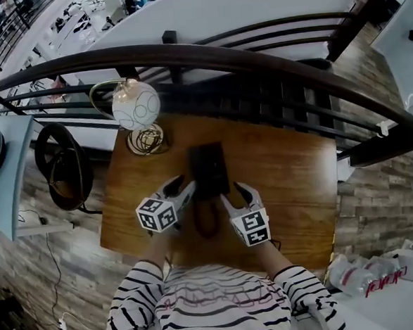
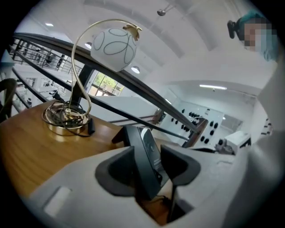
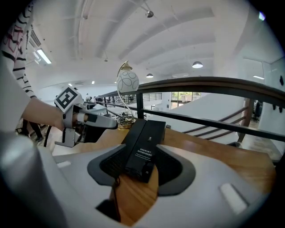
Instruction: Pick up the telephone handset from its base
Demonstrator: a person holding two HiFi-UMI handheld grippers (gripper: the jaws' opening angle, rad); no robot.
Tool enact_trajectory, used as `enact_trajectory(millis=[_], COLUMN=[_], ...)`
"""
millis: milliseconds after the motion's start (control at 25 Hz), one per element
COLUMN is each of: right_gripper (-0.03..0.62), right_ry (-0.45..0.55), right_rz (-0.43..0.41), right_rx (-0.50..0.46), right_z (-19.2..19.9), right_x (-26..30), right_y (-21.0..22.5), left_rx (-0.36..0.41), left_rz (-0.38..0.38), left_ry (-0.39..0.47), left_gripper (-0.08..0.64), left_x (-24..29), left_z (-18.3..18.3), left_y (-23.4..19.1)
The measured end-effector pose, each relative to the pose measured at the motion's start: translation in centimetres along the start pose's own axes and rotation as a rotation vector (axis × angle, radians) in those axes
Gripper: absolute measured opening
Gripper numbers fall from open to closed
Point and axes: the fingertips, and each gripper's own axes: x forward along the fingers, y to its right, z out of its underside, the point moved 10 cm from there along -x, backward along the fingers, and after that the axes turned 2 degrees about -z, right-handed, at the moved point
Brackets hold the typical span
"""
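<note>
A black telephone (image 1: 208,169) lies flat on the wooden table (image 1: 289,183), with its handset (image 3: 133,136) resting along the left side of the base (image 3: 152,133). A dark cord (image 1: 205,223) loops from its near end. My left gripper (image 1: 185,189) is open at the phone's near left edge; in the left gripper view the phone (image 2: 144,156) shows edge-on between the pads. My right gripper (image 1: 238,192) is open at the near right corner, with the phone's near end between its pads and not touching them. The left gripper (image 3: 95,120) also shows in the right gripper view.
A lamp with a white globe (image 1: 136,106) and brass base (image 1: 146,139) stands at the table's far left corner. A dark curved railing (image 1: 255,58) runs behind the table. Plastic bottles (image 1: 383,272) lie at lower right, and a dark round seat (image 1: 62,164) stands to the left.
</note>
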Motion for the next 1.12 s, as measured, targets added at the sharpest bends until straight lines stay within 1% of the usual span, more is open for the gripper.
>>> enact_trajectory(millis=[80,240,480,680,800,920,1000,1120], right_gripper=[0.199,0.198,0.198,0.196,0.193,0.193,0.193,0.193], right_ry=[-0.016,-0.042,-0.091,-0.131,-0.139,-0.137,-0.133,-0.131], right_rz=[-0.009,-0.034,-0.051,-0.057,-0.05,-0.041,-0.036,-0.031], right_rx=[-0.013,-0.071,-0.128,-0.139,-0.163,-0.195,-0.203,-0.197], right_z=[0.5,0.8,1.7,2.6,2.8,2.9,2.9,2.8], right_x=[1.2,3.3,5.3,6.1,6.4,6.4,6.5,6.5], right_y=[0.1,0.6,1.1,1.2,1.2,1.0,1.0,1.0], left_rx=[-0.004,-0.023,-0.093,-0.152,-0.194,-0.209,-0.22,-0.252], left_rz=[0.007,0.023,0.051,0.077,0.096,0.114,0.124,0.121], left_ry=[-0.028,-0.062,-0.103,-0.124,-0.136,-0.161,-0.17,-0.176], left_gripper=[0.187,0.187,0.193,0.202,0.202,0.199,0.186,0.132], left_x=[0.8,2.6,4.9,6.1,6.7,7.2,7.5,7.7], left_z=[0.1,-0.1,0.1,0.2,0.5,0.9,0.9,0.9], left_y=[-0.9,-2.2,-3.7,-4.2,-4.5,-4.5,-4.3,-4.3])
